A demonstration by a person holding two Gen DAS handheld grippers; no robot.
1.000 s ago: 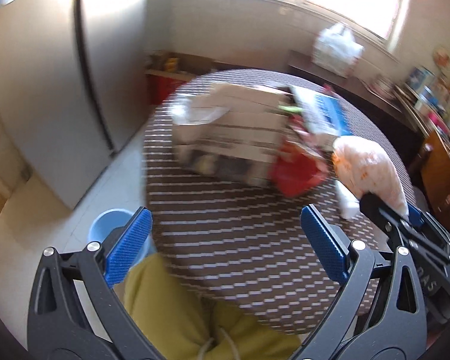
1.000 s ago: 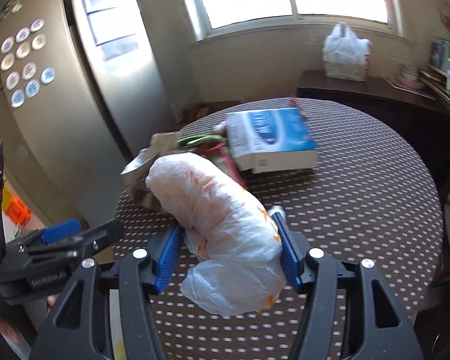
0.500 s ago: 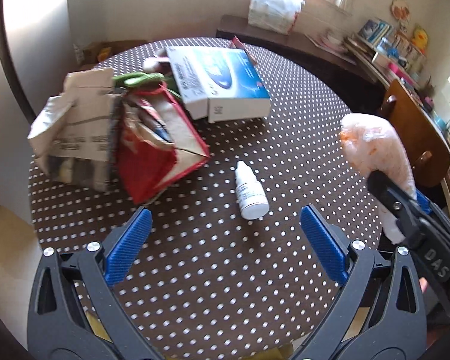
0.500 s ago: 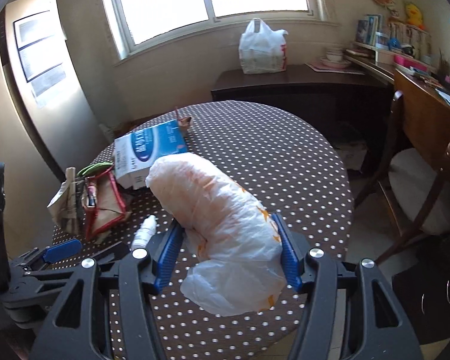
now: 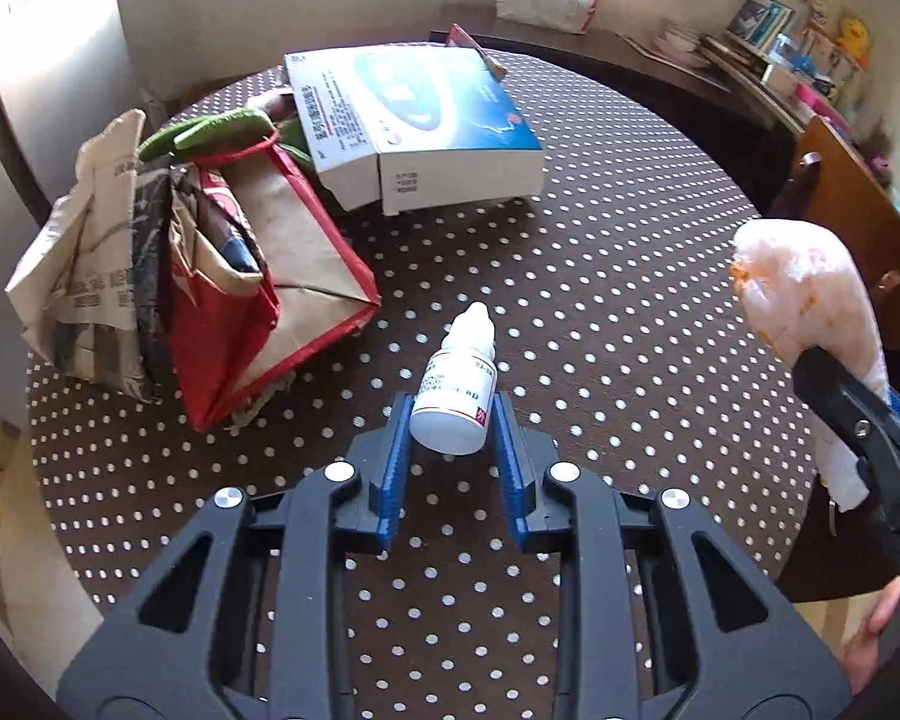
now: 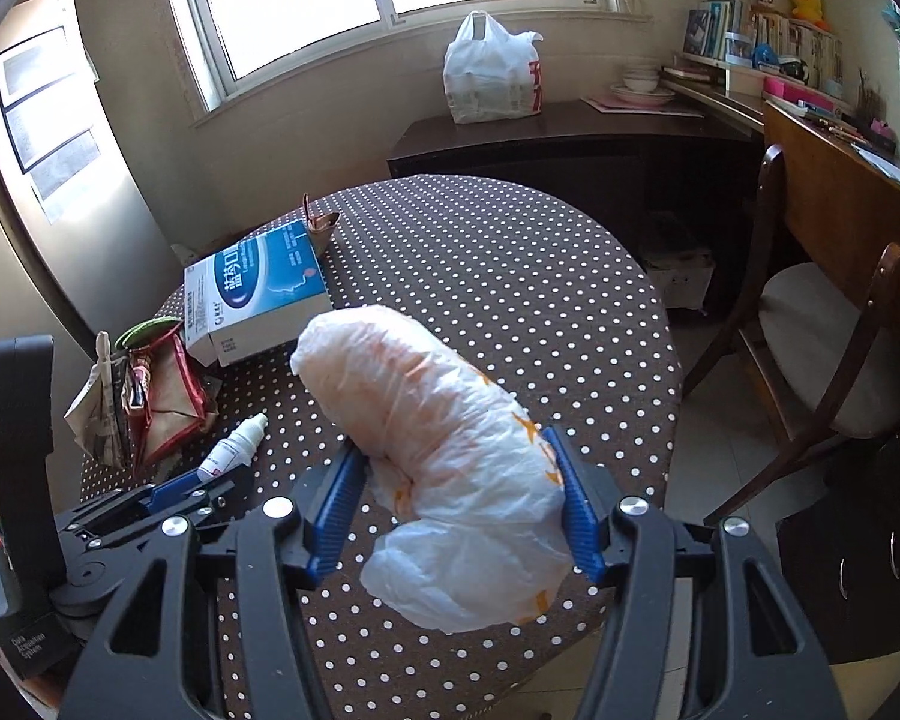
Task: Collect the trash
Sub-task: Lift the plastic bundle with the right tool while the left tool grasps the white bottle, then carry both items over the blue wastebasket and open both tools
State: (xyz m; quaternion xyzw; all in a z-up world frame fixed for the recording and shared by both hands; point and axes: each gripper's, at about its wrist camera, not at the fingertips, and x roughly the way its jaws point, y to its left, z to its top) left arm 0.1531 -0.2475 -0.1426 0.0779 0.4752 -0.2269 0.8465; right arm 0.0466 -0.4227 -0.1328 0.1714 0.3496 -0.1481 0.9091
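A small white dropper bottle (image 5: 457,383) lies on the brown polka-dot table (image 5: 600,312). My left gripper (image 5: 452,408) is closed on its base, blue pads on both sides. The bottle also shows in the right wrist view (image 6: 234,447) beside the left gripper (image 6: 210,483). My right gripper (image 6: 456,468) is shut on a crumpled white-and-orange plastic bag (image 6: 444,456), held above the table's near edge. The bag shows at the right of the left wrist view (image 5: 804,300).
A red and brown paper bag (image 5: 252,276) with folded newspaper (image 5: 84,276) lies at the table's left. A blue-and-white box (image 5: 420,126) lies behind it. A wooden chair (image 6: 828,348) stands at the right. A white shopping bag (image 6: 489,72) sits on the dark sideboard.
My left gripper moved forward to the bottle and closed from wide open onto it. The right gripper still holds the plastic bag.
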